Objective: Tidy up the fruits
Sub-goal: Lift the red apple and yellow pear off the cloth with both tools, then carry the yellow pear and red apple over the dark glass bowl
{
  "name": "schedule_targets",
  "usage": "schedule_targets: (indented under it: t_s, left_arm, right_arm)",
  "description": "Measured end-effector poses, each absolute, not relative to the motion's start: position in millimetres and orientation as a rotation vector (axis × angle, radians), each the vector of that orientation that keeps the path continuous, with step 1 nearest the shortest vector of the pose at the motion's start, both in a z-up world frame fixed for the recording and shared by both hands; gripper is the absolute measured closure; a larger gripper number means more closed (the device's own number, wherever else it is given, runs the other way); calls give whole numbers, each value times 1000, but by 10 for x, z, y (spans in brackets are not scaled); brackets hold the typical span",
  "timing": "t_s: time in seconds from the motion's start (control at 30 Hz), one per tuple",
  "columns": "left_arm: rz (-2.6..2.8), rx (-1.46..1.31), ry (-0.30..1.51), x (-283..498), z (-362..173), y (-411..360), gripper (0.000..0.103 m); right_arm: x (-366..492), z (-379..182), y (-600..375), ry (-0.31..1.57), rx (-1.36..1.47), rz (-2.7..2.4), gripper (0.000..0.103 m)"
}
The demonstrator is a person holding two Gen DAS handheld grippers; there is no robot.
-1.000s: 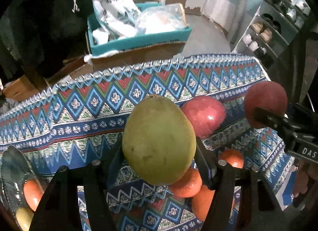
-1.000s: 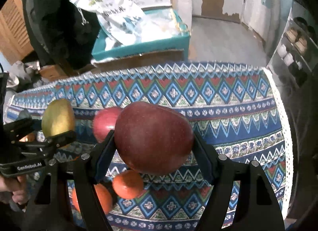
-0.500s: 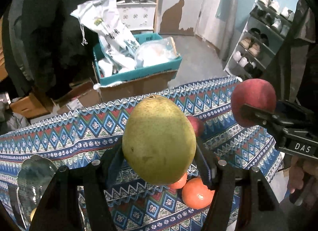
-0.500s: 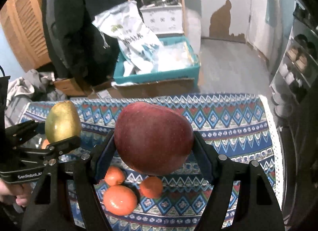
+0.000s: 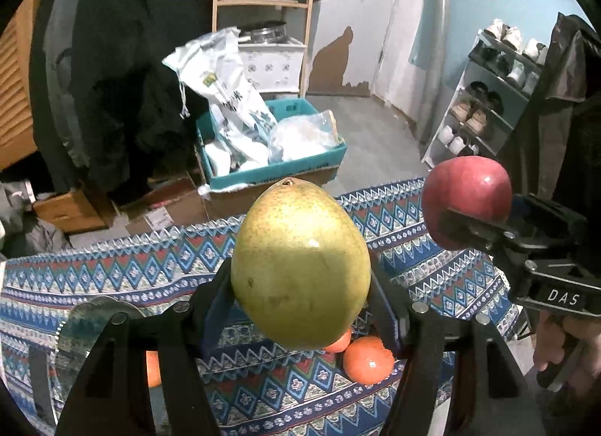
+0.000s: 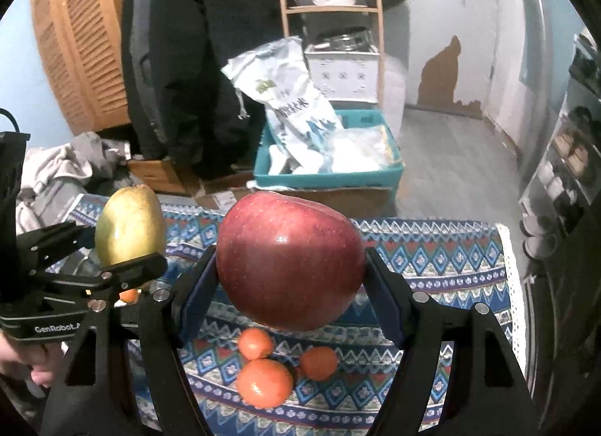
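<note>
My left gripper point(image 5: 300, 297) is shut on a yellow-green mango point(image 5: 300, 267), held high above the patterned tablecloth point(image 5: 112, 270). A red apple point(image 6: 289, 263) sits clamped in my right gripper point(image 6: 291, 285), also raised over the cloth. Each wrist view shows the other gripper: the apple point(image 5: 465, 203) at the right, the mango point(image 6: 129, 225) at the left. Three oranges point(image 6: 265, 383) lie on the cloth below the apple. A glass bowl point(image 5: 80, 327) at lower left holds an orange point(image 5: 152, 368), mostly hidden by my left gripper's finger.
Beyond the table's far edge stands a teal box point(image 6: 326, 169) on cardboard, filled with white bags. A dark coat point(image 6: 188, 60) hangs behind it, beside a wooden shelf point(image 5: 263, 0) with a pot. A shoe rack point(image 5: 488, 98) stands at the right.
Both grippers have risen with their fruit, so the table has dropped lower in view and more of the room shows. The second red apple on the cloth is out of sight.
</note>
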State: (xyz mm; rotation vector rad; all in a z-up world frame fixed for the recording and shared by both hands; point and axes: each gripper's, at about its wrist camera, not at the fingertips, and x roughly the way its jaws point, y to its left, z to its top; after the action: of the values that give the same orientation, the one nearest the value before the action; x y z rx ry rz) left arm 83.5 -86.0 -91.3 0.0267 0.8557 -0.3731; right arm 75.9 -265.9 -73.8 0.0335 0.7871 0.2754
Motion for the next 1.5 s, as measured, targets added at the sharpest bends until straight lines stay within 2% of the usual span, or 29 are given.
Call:
schedule_targets:
  t_s: [0.43, 0.7, 1.5]
  left_arm:
    - [-343, -26, 798, 608, -644, -334, 35]
    - [-288, -49, 794, 544, -653, 35, 35]
    - [-112, -157, 839, 511, -958, 1095, 35]
  right_arm:
    - [663, -457, -2218, 745, 8, 363, 29]
    - [680, -402, -1886, 744, -5, 418, 29]
    - [1061, -721, -693, 831, -42, 590, 29]
